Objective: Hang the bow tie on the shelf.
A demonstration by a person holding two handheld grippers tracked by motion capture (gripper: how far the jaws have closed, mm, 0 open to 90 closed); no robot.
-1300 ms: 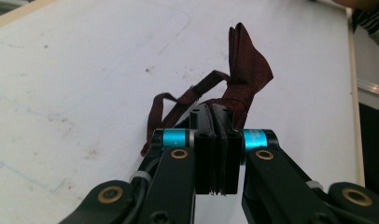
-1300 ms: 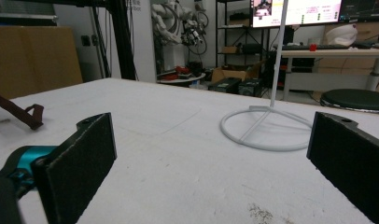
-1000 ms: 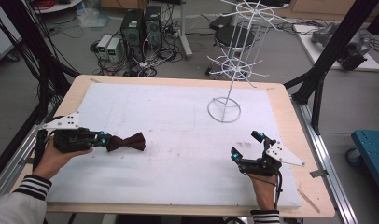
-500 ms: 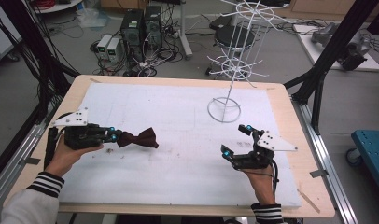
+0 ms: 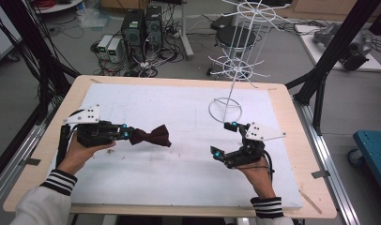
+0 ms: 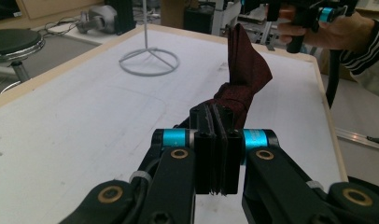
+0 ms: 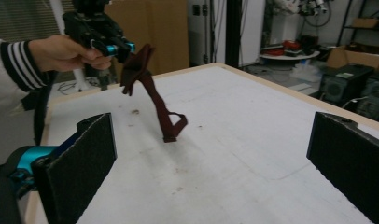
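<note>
A dark red bow tie [image 5: 151,136] hangs lifted above the white mat, pinched at one end by my left gripper [image 5: 125,134], which is shut on it. In the left gripper view the black jaws [image 6: 215,140] clamp the fabric and the bow tie [image 6: 246,79] stands up beyond them. In the right gripper view the bow tie [image 7: 138,70] dangles from the left gripper [image 7: 127,46], and its strap [image 7: 171,126] trails down to the mat. My right gripper [image 5: 224,139] is open and empty at the mat's right, its pads wide apart [image 7: 215,168].
A white wire stand [image 5: 233,70] rises from a ring base [image 5: 225,108] at the mat's far right, just beyond the right gripper. The white mat [image 5: 179,178] lies on a wooden table [image 5: 292,122]. Black frame posts flank the table; computers and a stool stand behind it.
My left gripper has carried the bow tie rightward and slightly up. My right gripper has risen and moved left toward the middle, still open.
</note>
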